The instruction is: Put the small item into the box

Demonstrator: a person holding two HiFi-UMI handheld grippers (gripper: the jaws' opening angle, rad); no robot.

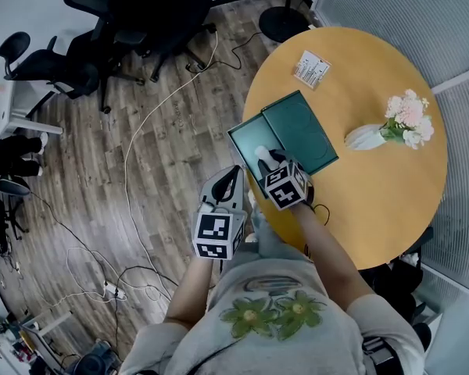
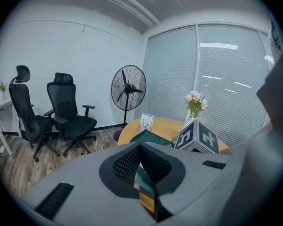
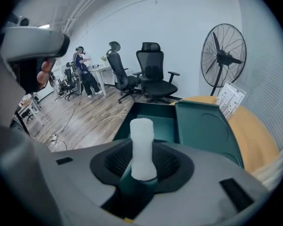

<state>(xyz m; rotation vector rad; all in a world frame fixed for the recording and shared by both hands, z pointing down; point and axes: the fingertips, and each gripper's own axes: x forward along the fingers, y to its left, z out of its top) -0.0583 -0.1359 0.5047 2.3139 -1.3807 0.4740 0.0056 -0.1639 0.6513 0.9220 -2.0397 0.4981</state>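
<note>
I see a round yellow table on the right. A white vase of pink flowers stands at its right side and a printed card at its far edge. Black office chairs stand far left on the wood floor, where a white cable trails. A standing fan stands just beyond the table.

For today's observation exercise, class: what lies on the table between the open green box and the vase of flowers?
Nothing: the head view shows only bare yellow tabletop between the green box and the vase of flowers.
</note>
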